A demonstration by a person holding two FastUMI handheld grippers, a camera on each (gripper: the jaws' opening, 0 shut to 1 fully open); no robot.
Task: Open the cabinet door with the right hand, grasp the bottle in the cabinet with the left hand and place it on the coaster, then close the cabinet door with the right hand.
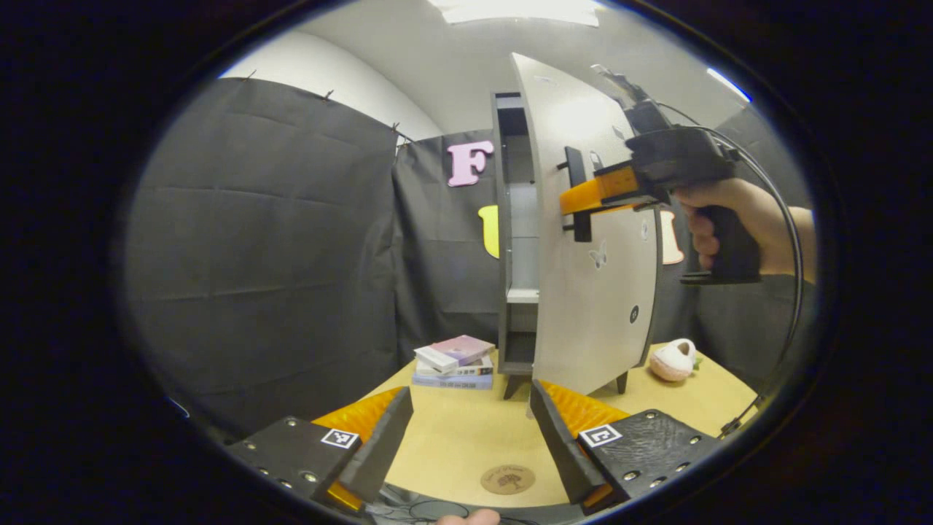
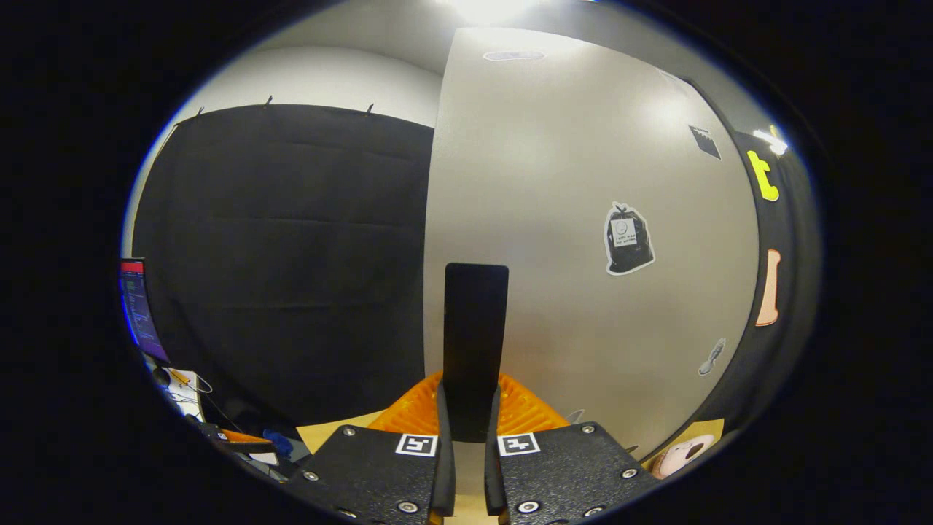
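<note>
Gripping flat handle (image 2: 475,343) on smooth door (image 2: 576,240), right gripper (image 2: 467,423).

Both views are evenly and fairly brightly lit from overhead: a ceiling light (image 1: 521,9) blows out to pure white at the top of the left gripper view, and another glare patch sits at the top of the right gripper view. The door (image 2: 583,240) carries soft, broad reflections near its upper part and looks washed out there. The black cloth (image 1: 255,248) soaks up light and shows only faint folds. Shadows on the table (image 1: 466,445) are weak and diffuse. Fisheye distortion bends straight edges strongly toward the rims, where detail smears and darkens. The centres are reasonably sharp; close gripper parts look slightly soft.
</note>
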